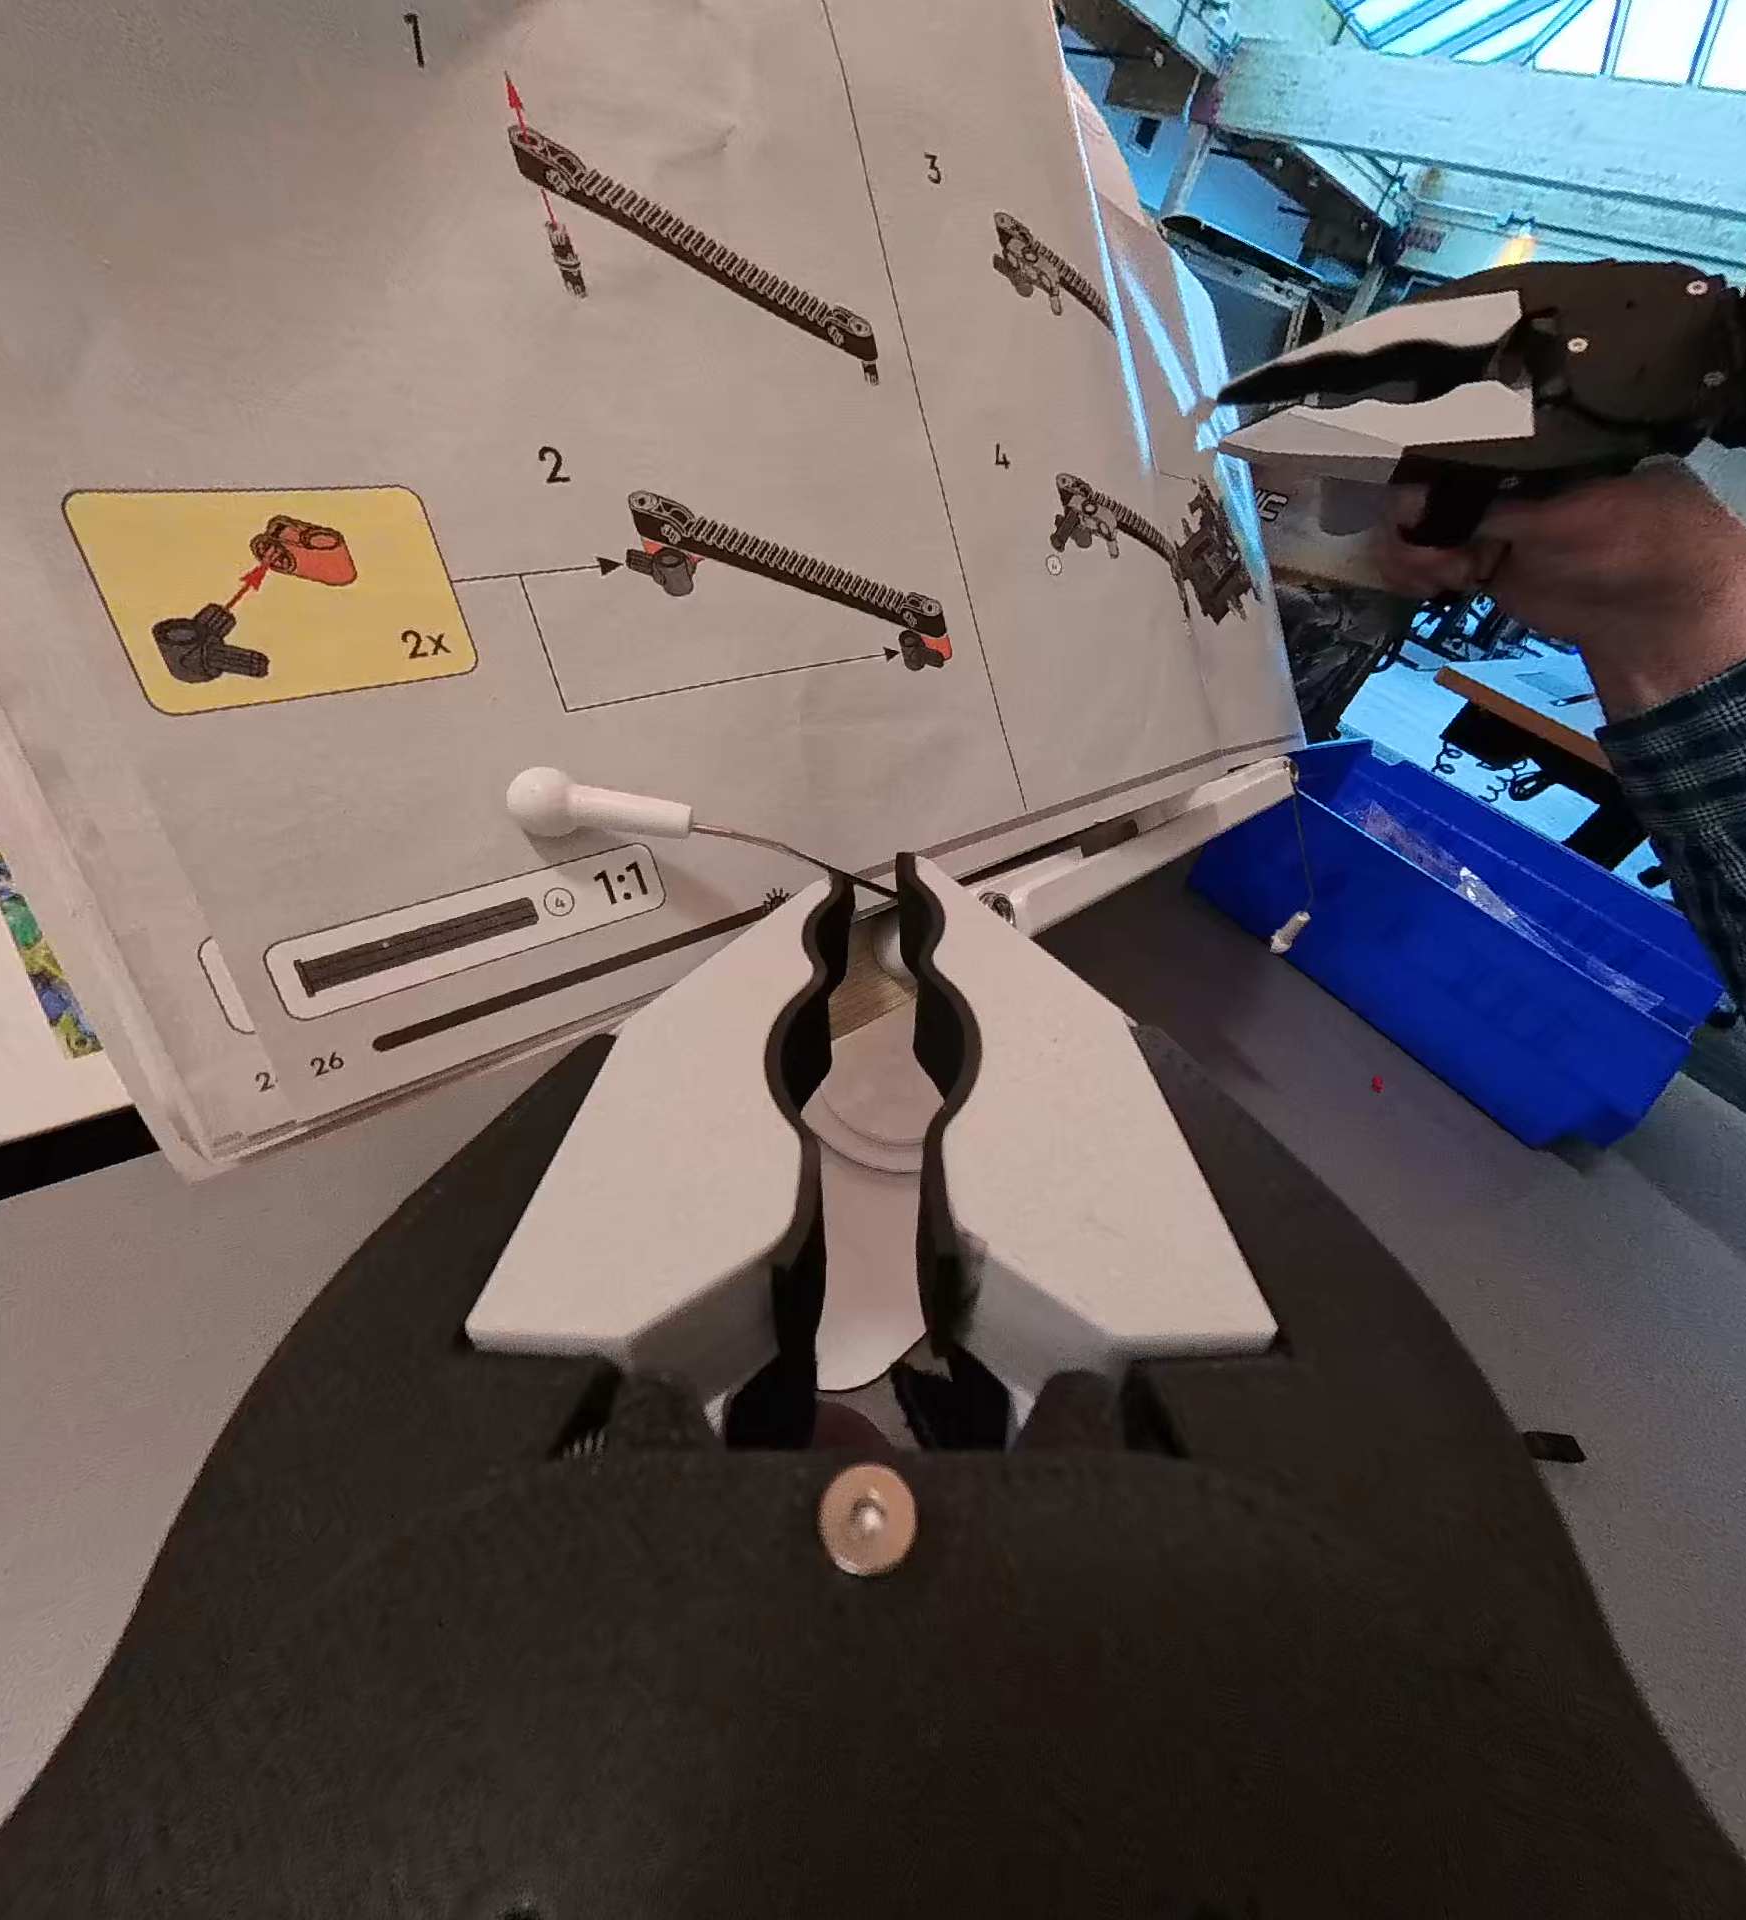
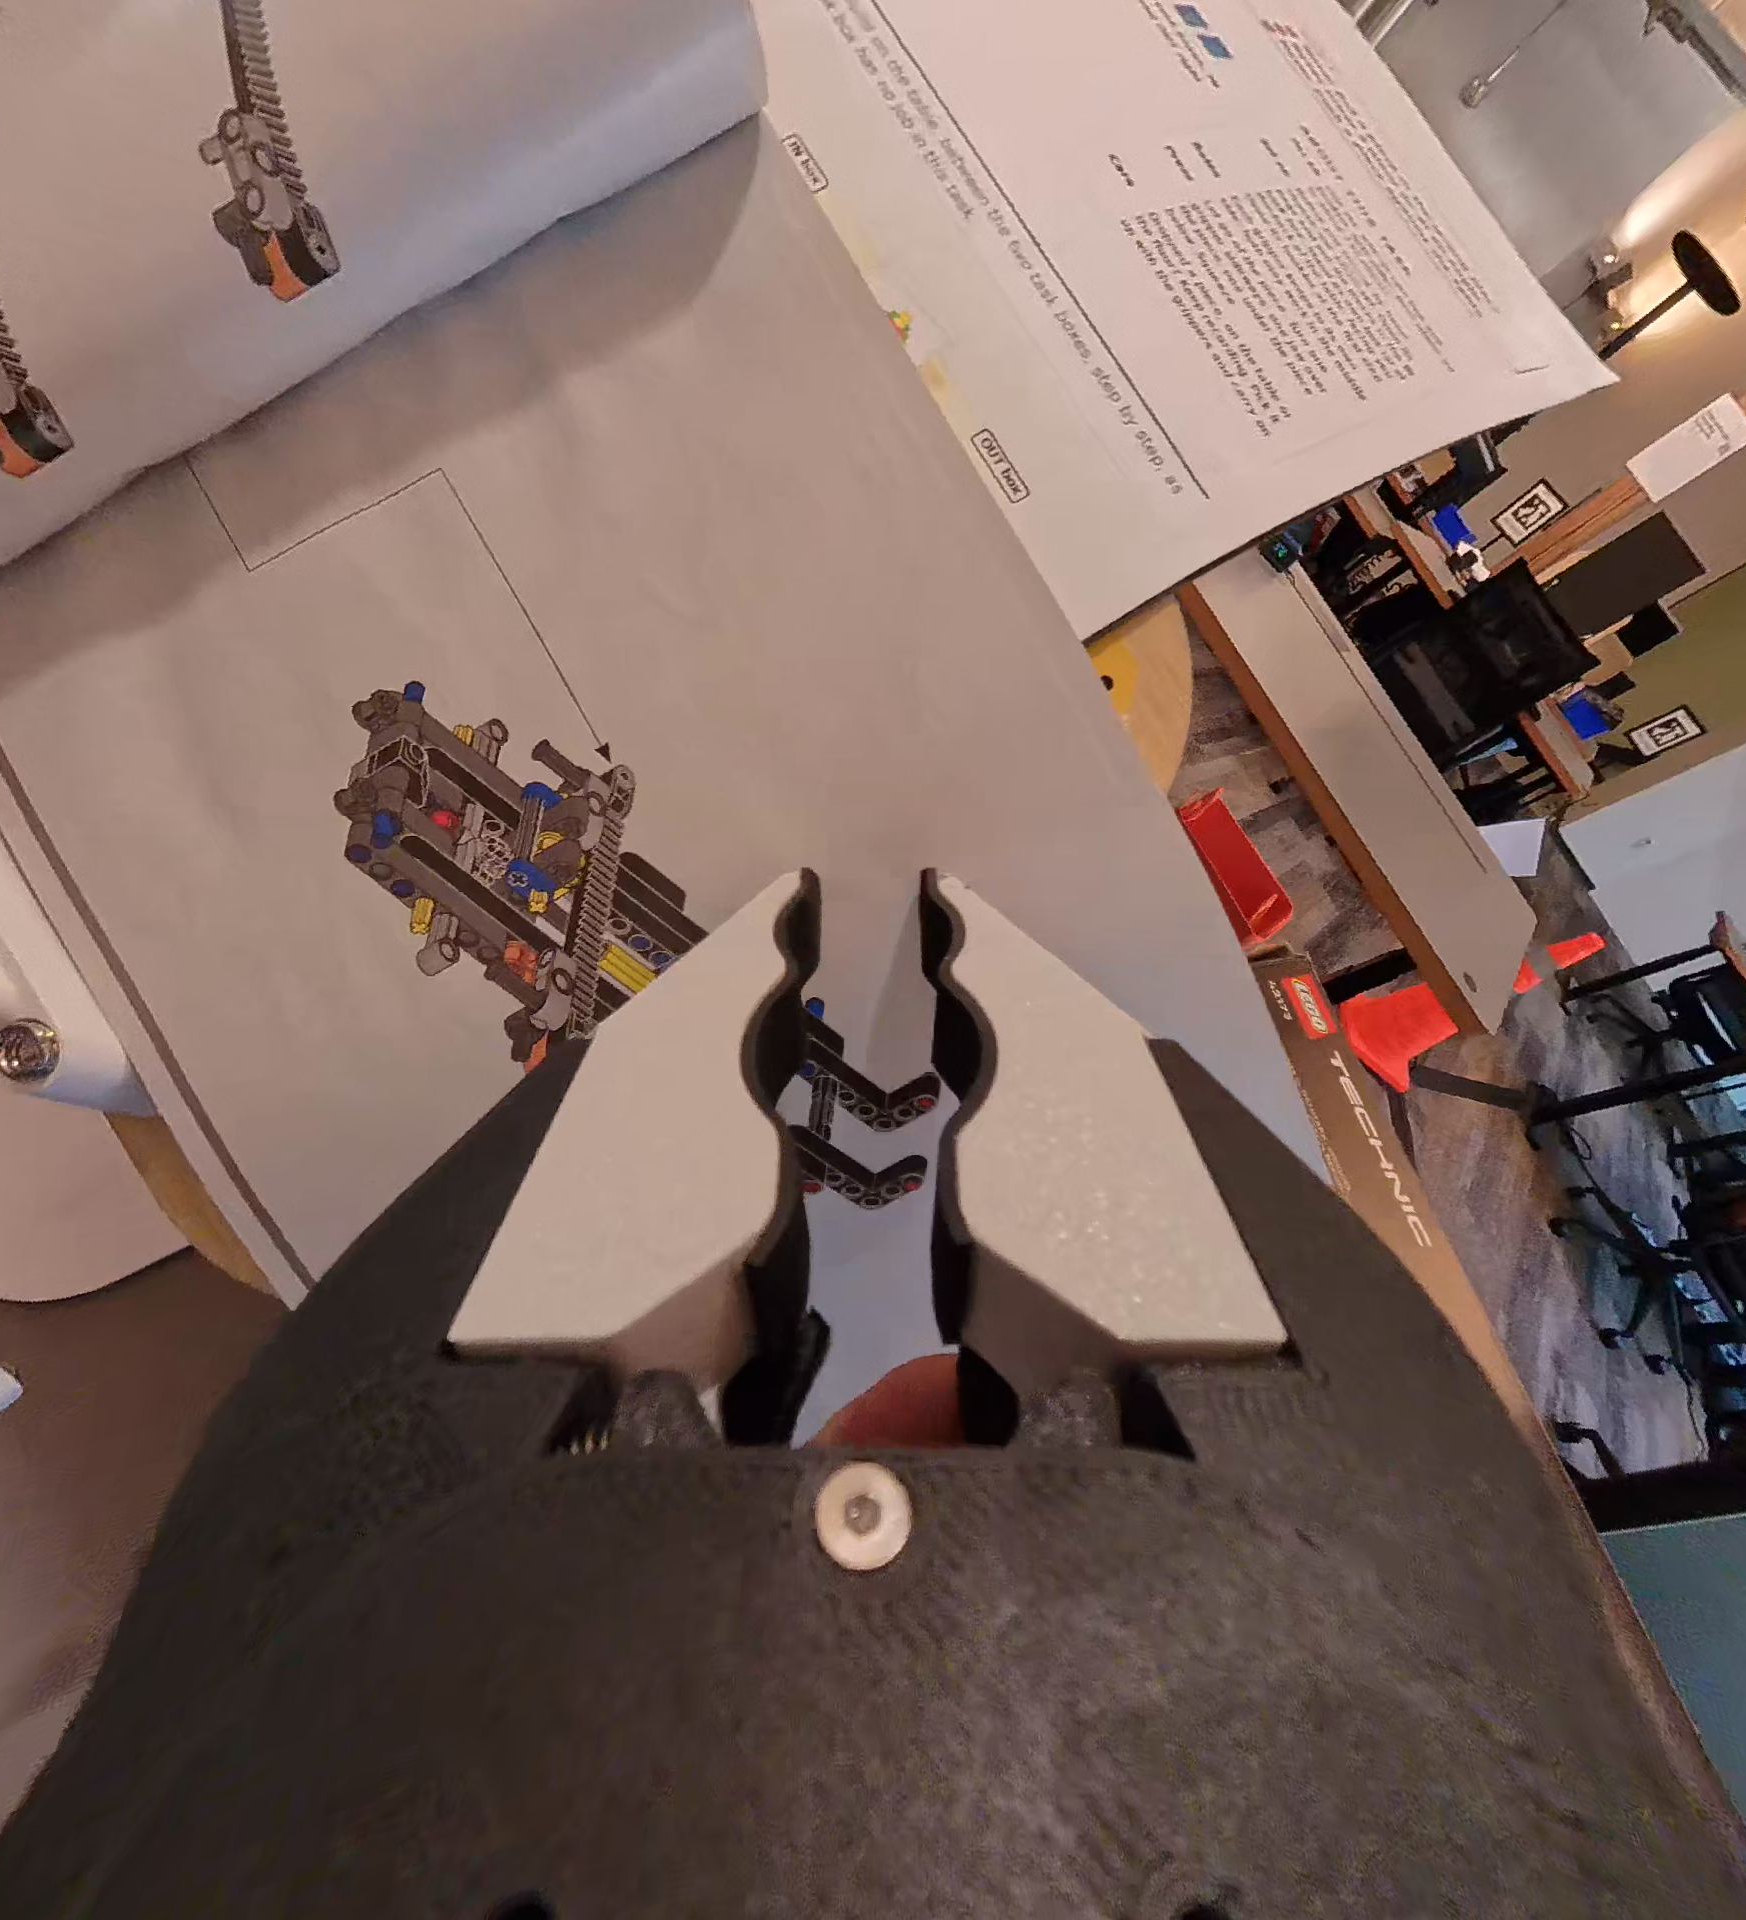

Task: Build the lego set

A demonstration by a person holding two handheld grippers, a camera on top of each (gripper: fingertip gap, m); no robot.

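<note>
Left tongs [image 1: 874, 883] gape level toward booklet [image 1: 536, 416].

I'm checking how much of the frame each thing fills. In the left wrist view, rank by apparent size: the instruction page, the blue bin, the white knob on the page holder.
1. Instruction page, by far the largest.
2. Blue bin.
3. White knob, smallest.
This is apparent size only; distance from the camera differs.

Two claws [image 1: 864, 883], one blue bin [image 1: 1451, 935].
</note>
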